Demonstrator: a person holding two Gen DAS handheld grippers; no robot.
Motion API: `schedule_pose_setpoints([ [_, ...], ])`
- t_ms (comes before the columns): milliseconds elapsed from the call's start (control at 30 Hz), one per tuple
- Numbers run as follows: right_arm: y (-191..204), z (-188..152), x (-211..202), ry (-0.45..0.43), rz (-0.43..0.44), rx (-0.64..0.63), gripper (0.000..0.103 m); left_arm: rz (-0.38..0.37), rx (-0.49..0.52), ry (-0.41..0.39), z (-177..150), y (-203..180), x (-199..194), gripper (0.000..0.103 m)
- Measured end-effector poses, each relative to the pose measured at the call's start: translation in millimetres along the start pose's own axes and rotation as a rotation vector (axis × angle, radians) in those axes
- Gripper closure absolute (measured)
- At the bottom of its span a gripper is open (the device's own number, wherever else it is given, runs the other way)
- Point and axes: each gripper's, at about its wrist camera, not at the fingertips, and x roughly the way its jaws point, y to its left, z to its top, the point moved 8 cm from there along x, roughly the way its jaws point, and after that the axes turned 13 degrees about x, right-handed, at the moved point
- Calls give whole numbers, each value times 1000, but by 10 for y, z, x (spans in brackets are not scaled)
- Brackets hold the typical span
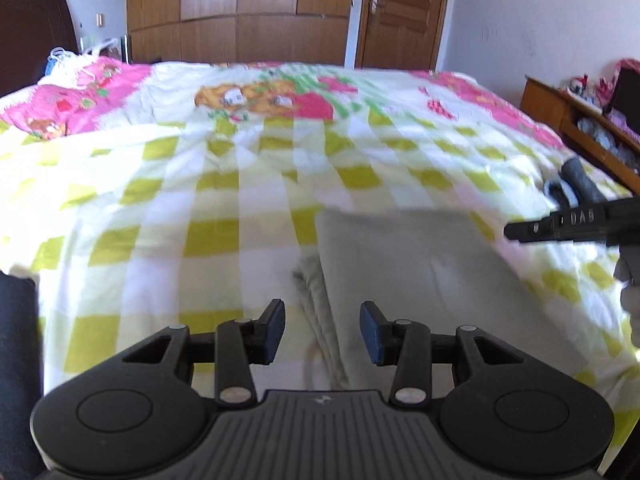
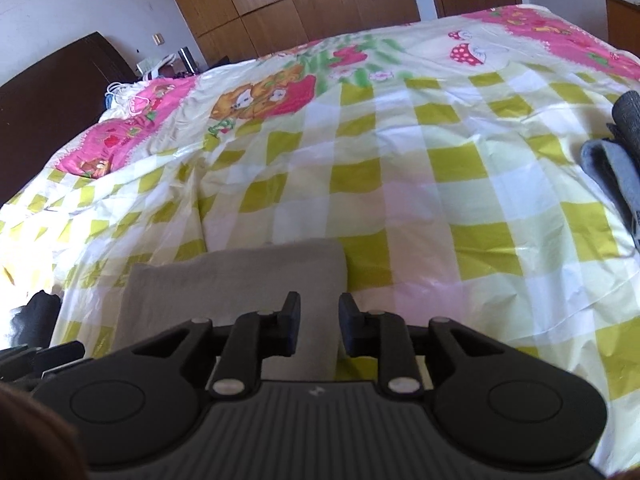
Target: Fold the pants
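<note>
Beige pants [image 1: 416, 276] lie folded into a flat rectangle on the checked bedspread [image 1: 224, 208], with layered edges along their left side. My left gripper [image 1: 322, 330] is open and empty, hovering above the pants' near left edge. In the right wrist view the pants [image 2: 240, 280] lie at lower left. My right gripper [image 2: 319, 326] is open and empty above their right edge. The right gripper's body also shows in the left wrist view [image 1: 568, 224], beyond the pants' right side.
Folded grey clothes [image 2: 618, 160] lie on the bed at the right, also in the left wrist view [image 1: 572, 184]. A wooden shelf unit [image 1: 580, 120] stands right of the bed. A dark headboard [image 2: 52, 104], wardrobe [image 1: 240, 12] and door [image 1: 400, 12] are behind.
</note>
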Motion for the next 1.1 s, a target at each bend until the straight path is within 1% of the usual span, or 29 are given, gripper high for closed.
schedule_pose_setpoints([
  [67, 90, -11, -6, 0, 26, -10, 80, 17, 10, -25, 119, -33, 31, 50],
  [167, 252, -63, 83, 15, 57, -41, 80, 17, 21, -27, 206, -103, 206, 50],
  [233, 333, -108, 195, 36, 71, -53, 80, 11, 16, -7, 211, -117, 359, 50],
  [367, 385, -210, 427, 82, 61, -79, 80, 36, 5, 61, 95, -32, 643, 50],
  [433, 366, -256, 522, 102, 51, -82, 80, 37, -22, 91, 2, 49, 738, 47],
  [467, 346, -278, 561, 111, 44, -76, 83, 39, -30, 96, -28, 80, 753, 45],
  [533, 305, -307, 614, 125, 36, -66, 83, 48, -42, 94, -54, 128, 742, 45],
  [600, 289, -303, 592, 119, 35, -57, 83, 66, -47, 94, -53, 173, 705, 45],
  [700, 324, -280, 468, 94, 44, -64, 81, 83, -57, 79, -29, 196, 590, 45],
  [800, 345, -276, 279, 59, 53, -74, 80, 105, -40, 49, 0, 160, 405, 46],
  [967, 318, -374, 4, 44, 72, -63, 80, 91, -22, 14, -35, 10, 143, 46],
  [1100, 267, -547, -129, 55, 73, -61, 80, 77, 21, 26, -120, -162, 60, 46],
])
